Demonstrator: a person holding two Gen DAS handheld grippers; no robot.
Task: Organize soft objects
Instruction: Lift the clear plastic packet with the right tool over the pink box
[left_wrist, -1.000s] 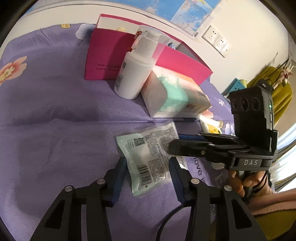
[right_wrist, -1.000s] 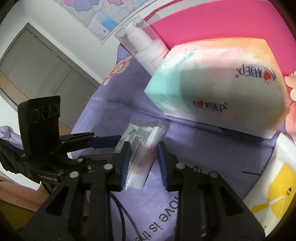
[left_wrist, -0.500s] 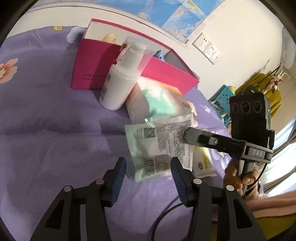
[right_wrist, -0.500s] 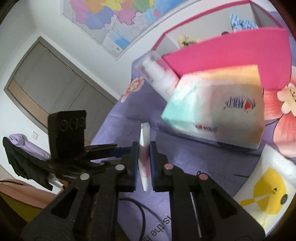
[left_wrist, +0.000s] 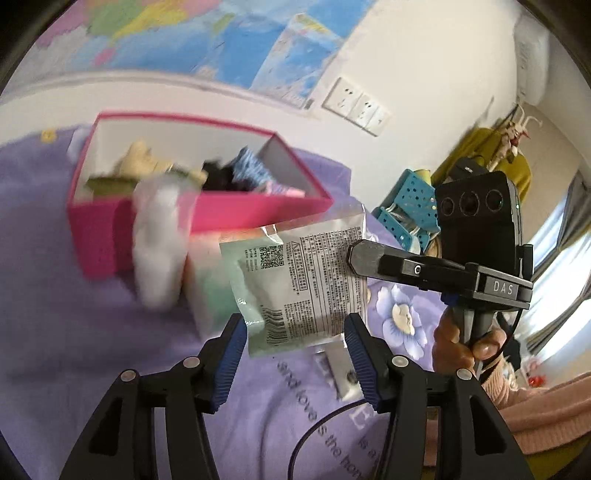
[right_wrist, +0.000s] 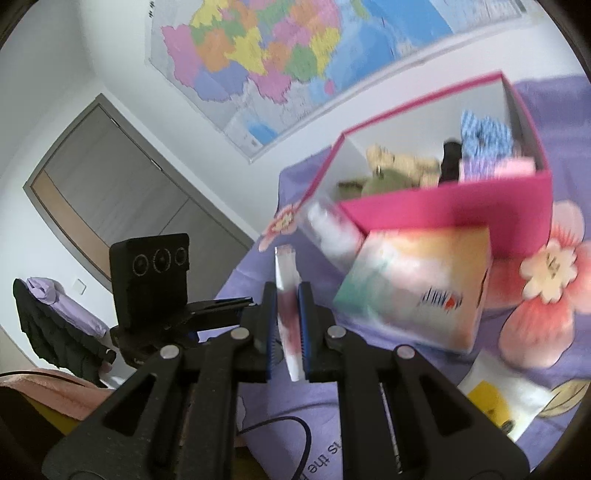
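- Right now our right gripper (right_wrist: 287, 325) is clamped on one edge of the sealed sachet (left_wrist: 301, 282), so the flat packet hangs edge-on between its pads, clear of the bedsheet (left_wrist: 74, 332)
- Our left gripper (left_wrist: 295, 354) stands parted with nothing pressed between its pads; its jaws have just been widening, and the sachet's lower edge hangs just ahead of the gap, untouched, which we read as the left hand handing the carry over to the right
- Just past the sachet lie the soft tissue pack (right_wrist: 417, 291) and a white pump bottle (left_wrist: 159, 243), both blurred, in front of the box
- Beyond them sits the open pink box (right_wrist: 454, 214) with plush toys and folded cloths already inside; we judge it to be the sachet's destination
- Holding it by the edge probably leaves the packet free to drop over the near wall
- A second flat packet with a yellow mark (right_wrist: 502, 402) lies on the sheet at the right
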